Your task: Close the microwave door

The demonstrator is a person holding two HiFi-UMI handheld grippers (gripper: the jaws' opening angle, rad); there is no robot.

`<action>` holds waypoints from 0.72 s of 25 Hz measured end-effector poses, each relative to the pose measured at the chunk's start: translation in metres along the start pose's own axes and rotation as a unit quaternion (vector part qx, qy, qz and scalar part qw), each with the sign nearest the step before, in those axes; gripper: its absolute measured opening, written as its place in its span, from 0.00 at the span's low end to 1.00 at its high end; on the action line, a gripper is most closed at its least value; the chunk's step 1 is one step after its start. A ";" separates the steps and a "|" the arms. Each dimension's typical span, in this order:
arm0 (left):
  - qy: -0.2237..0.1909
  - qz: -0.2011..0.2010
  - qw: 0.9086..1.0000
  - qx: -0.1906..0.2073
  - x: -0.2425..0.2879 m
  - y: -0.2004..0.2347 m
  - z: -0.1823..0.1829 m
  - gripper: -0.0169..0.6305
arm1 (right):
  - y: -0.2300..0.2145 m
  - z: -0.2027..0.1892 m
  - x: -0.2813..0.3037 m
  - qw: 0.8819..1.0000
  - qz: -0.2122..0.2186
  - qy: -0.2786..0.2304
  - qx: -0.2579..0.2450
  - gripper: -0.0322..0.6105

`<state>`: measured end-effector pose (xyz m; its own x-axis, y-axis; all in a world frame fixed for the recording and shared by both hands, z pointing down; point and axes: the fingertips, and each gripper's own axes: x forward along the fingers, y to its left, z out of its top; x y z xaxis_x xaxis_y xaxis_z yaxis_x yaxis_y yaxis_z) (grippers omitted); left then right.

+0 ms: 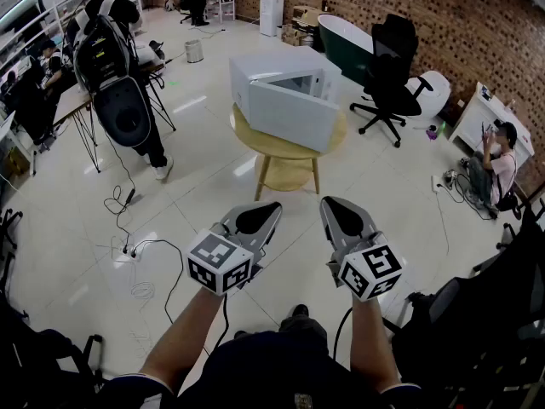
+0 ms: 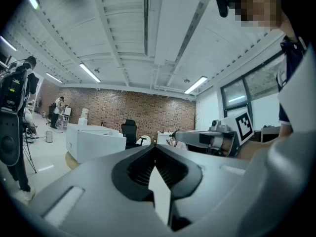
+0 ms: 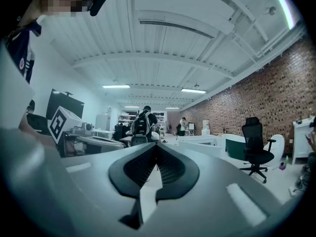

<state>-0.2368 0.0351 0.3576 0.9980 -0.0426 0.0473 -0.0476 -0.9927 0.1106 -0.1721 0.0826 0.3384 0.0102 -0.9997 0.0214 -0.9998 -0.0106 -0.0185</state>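
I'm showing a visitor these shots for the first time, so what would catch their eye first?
The white microwave, its door hanging open, sits on a round wooden table mid-floor, straight ahead in the head view. Nearer the camera, the left tool and right tool are held side by side, both shut and empty, well short of it.

In the head view the open door (image 1: pixel 293 114) covers most of the microwave (image 1: pixel 281 68) cavity, and its controls are too small to make out. In the left gripper view, the body of the left gripper (image 2: pixel 155 147) hides the legs of the table (image 2: pixel 71 159) and the microwave's right end.
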 end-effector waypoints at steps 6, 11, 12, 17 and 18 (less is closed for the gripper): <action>-0.005 0.008 1.000 0.000 0.054 0.004 0.004 0.04 | -0.055 -0.002 0.000 1.000 0.000 -0.002 0.003 0.05; -0.005 0.014 1.000 0.010 0.108 0.003 0.008 0.04 | -0.116 -0.001 0.001 1.000 -0.005 -0.004 0.001 0.05; -0.007 0.017 1.000 0.011 0.118 0.005 0.009 0.04 | -0.127 0.000 0.002 1.000 -0.006 -0.003 0.000 0.05; -0.015 0.025 1.000 0.005 0.161 0.009 0.018 0.04 | -0.175 -0.004 0.008 1.000 -0.002 0.007 0.005 0.05; -0.015 0.026 1.000 0.007 0.169 0.009 0.020 0.04 | -0.184 -0.003 0.010 1.000 -0.004 0.007 0.008 0.05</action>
<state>-0.0676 0.0163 0.3465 0.9950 -0.0974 0.0230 -0.0992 -0.9905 0.0950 0.0122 0.0748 0.3452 0.0174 -0.9992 0.0351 -0.9993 -0.0186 -0.0336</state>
